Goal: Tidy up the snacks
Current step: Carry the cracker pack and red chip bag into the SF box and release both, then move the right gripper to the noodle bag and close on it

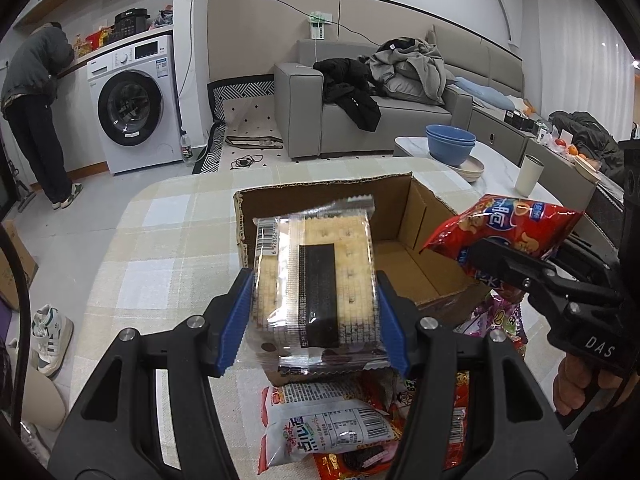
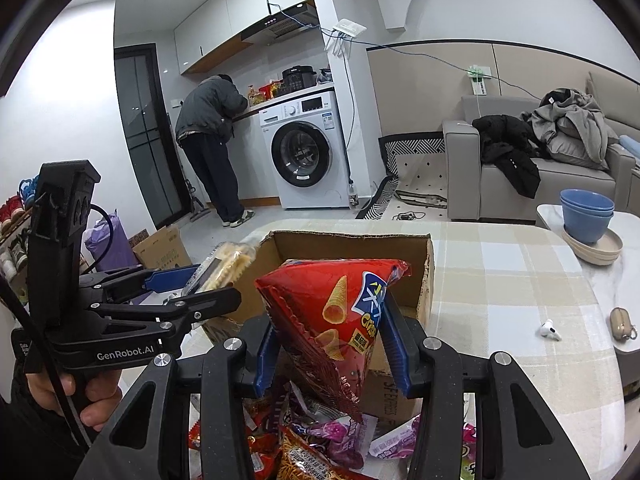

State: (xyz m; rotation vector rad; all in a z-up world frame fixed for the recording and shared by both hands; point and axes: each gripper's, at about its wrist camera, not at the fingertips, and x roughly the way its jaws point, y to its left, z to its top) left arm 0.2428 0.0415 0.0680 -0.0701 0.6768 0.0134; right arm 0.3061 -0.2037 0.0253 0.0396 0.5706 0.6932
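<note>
My left gripper is shut on a clear pack of crackers and holds it above the near edge of an open cardboard box. My right gripper is shut on a red bag of corn snacks, held just in front of the same box. In the left wrist view the right gripper and its red bag are at the right, over the box's right side. In the right wrist view the left gripper and its crackers are at the left. A pile of snack packets lies below on the table.
The table has a checked cloth. Blue bowls on plates, a white cup, an earbud and its case stand to the right. A person stands by the washing machine. A sofa is behind.
</note>
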